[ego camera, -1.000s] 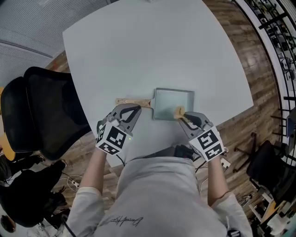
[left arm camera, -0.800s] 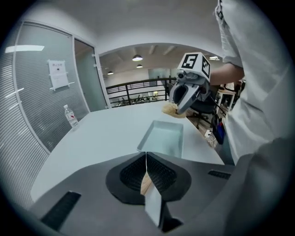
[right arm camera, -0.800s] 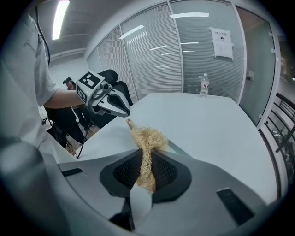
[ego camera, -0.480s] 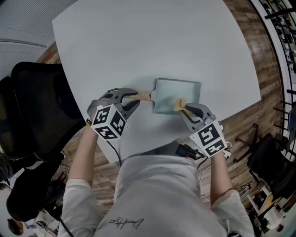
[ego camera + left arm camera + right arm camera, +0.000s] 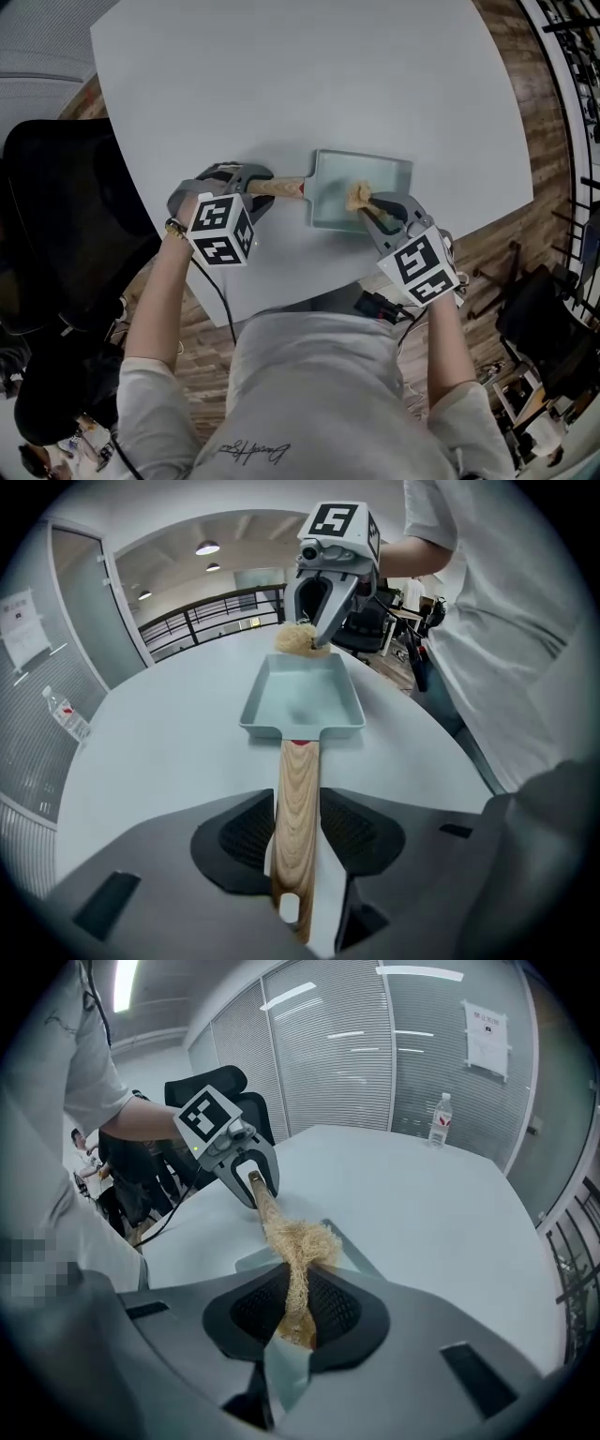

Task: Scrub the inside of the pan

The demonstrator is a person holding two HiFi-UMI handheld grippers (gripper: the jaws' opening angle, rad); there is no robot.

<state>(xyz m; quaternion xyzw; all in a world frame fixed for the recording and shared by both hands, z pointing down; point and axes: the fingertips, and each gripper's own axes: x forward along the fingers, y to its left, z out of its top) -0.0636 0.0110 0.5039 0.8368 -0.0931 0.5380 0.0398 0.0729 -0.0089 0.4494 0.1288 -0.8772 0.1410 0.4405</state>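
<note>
On the tabletop (image 5: 309, 75) sat the pan (image 5: 337, 197). The left tongs (image 5: 261, 185), jaws just opening, straddled its handle (image 5: 284, 187). The right tongs (image 5: 371, 208) pinched a scrubber (image 5: 357, 196) inside it.

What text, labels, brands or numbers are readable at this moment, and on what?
Nothing reads clearly.
Shirt: cursive print, too blurred to read.
Wall notice: print too small.
Water bottle label: too small.
Marker cubes: black-and-white patterns only, no words.
</note>
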